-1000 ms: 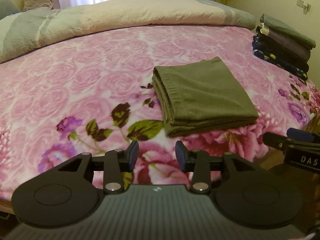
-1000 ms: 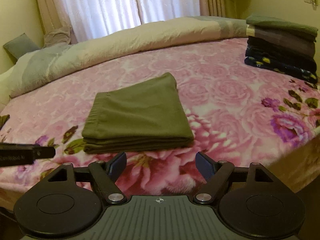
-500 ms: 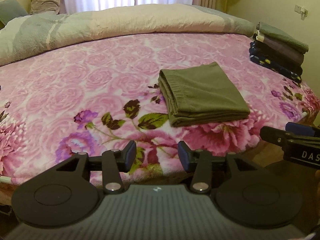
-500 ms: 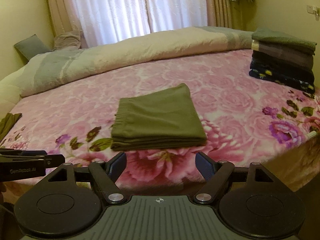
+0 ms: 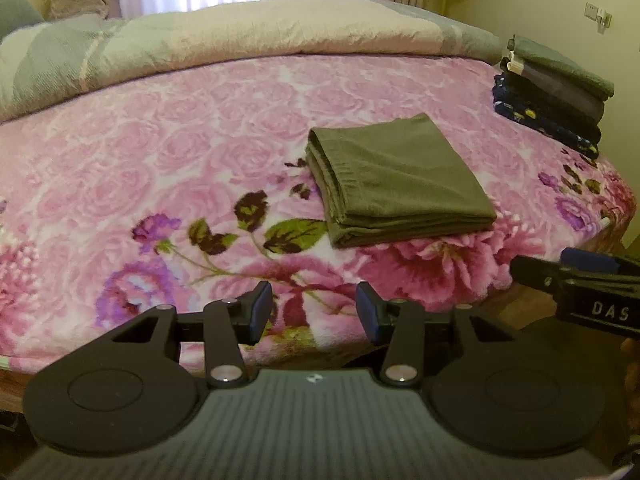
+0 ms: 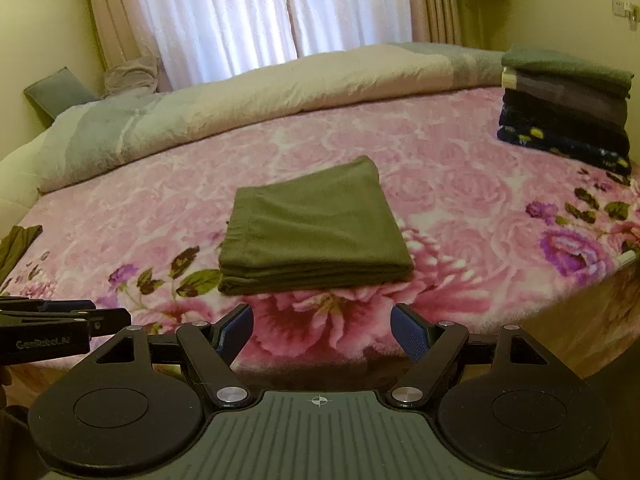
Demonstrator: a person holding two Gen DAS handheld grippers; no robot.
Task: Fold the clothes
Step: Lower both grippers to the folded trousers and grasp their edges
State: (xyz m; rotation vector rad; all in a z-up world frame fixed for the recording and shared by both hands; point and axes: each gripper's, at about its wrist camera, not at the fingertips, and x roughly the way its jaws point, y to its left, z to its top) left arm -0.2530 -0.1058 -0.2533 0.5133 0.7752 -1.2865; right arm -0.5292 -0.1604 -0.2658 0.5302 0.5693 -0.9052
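Note:
A folded olive-green garment (image 5: 396, 180) lies flat on the pink floral bedspread (image 5: 160, 160), near the bed's front edge. It also shows in the right wrist view (image 6: 316, 228). My left gripper (image 5: 314, 312) is open and empty, held off the bed's front edge, short of the garment. My right gripper (image 6: 322, 332) is open and empty, also back from the bed edge and facing the garment. Each gripper shows at the side of the other's view: the right one (image 5: 576, 284), the left one (image 6: 60, 328).
A stack of folded clothes (image 6: 564, 108) sits at the bed's far right. A rolled duvet (image 6: 240, 100) lies along the back under the curtained window. A bit of olive cloth (image 6: 18, 244) lies at the bed's left edge.
Both grippers have pulled back from the bed, so the folded garment looks smaller and farther. Both stay open and empty.

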